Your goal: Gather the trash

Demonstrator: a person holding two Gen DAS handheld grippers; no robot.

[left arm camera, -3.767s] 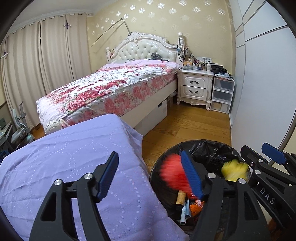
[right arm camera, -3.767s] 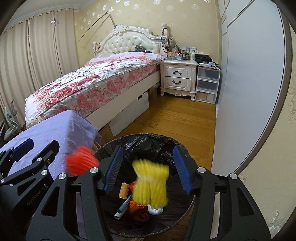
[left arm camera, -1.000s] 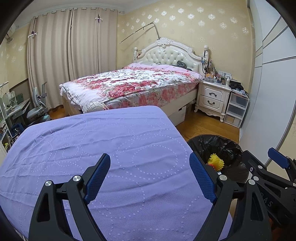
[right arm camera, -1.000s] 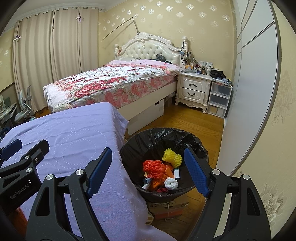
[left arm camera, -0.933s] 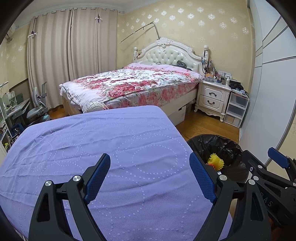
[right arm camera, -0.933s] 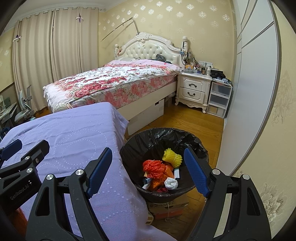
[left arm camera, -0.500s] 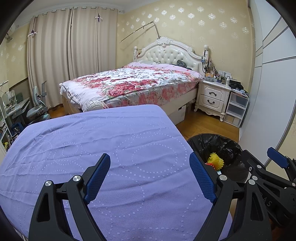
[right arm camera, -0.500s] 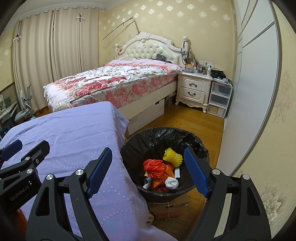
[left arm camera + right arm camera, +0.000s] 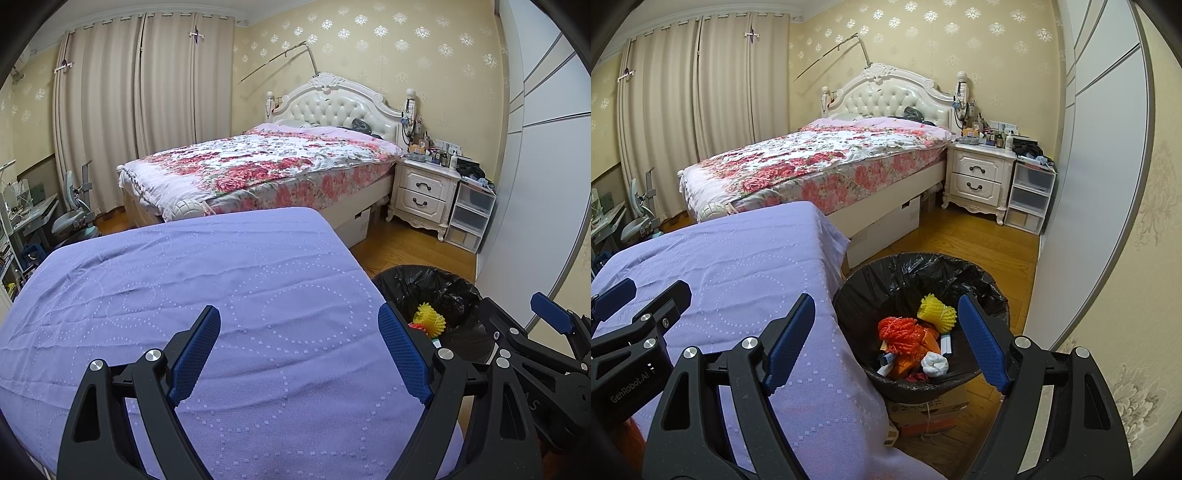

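Note:
A bin lined with a black bag [image 9: 982, 284] stands on the floor right of the table, also seen in the left wrist view as the bin [image 9: 443, 284]. Inside lie a yellow foam net [image 9: 936, 308], a red net [image 9: 899, 330], a white wad [image 9: 934, 363] and paper scraps. My right gripper [image 9: 886, 343] hangs open above the table's edge and the bin, with nothing between its fingers. My left gripper [image 9: 299, 350] is open over the purple tablecloth [image 9: 184, 288], holding nothing. The yellow net [image 9: 430, 321] shows past its right finger.
A cardboard box [image 9: 923, 413] sits under the bin. Beyond the table stand a flowered bed [image 9: 831, 162], a white nightstand [image 9: 979, 177] and plastic drawers [image 9: 1030, 199]. A white wardrobe [image 9: 1089, 184] lines the right side. Wooden floor [image 9: 960, 240] lies between them.
Over the last second nothing has visibly moved. Several seconds ago both grippers hung over the bin with the red and yellow nets dropping; they now stand back, higher.

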